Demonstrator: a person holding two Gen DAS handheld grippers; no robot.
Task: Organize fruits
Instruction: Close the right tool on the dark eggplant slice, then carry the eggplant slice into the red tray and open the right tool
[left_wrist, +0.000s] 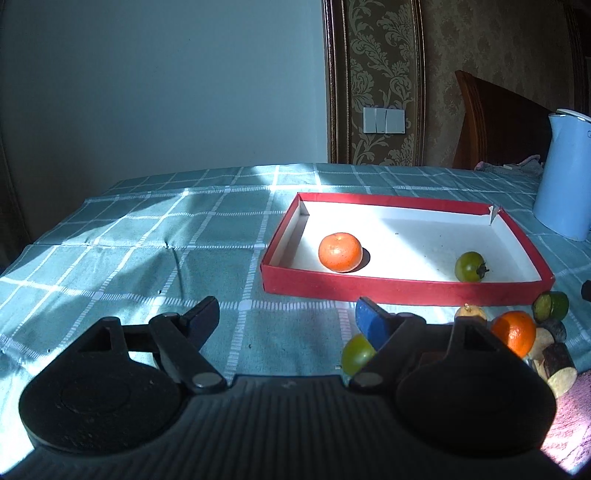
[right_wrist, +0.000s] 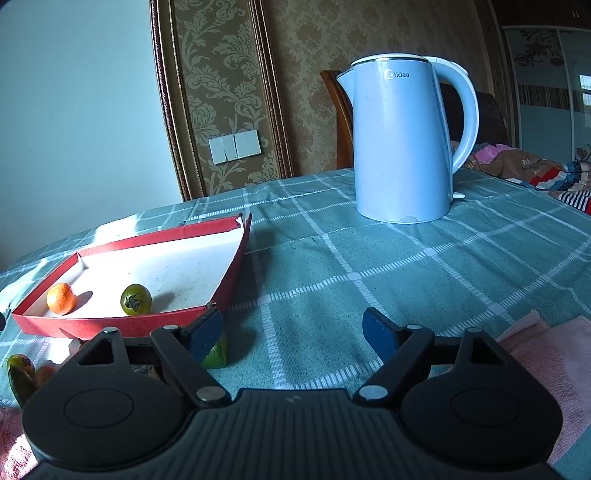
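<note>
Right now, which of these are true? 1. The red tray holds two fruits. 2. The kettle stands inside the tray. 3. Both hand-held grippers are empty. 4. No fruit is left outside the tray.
1. True: an orange and a green tomato lie in the red tray.
2. False: the kettle stands on the tablecloth, beside the tray.
3. True: the left hand-held gripper and right hand-held gripper are open, holding nothing.
4. False: several pieces, including another orange, lie outside.

Tray (left_wrist: 402, 290) on table; mandarin (left_wrist: 340, 252) inside left, tomato (left_wrist: 470, 267) inside right; kettle (right_wrist: 399, 140) behind-right.
</note>
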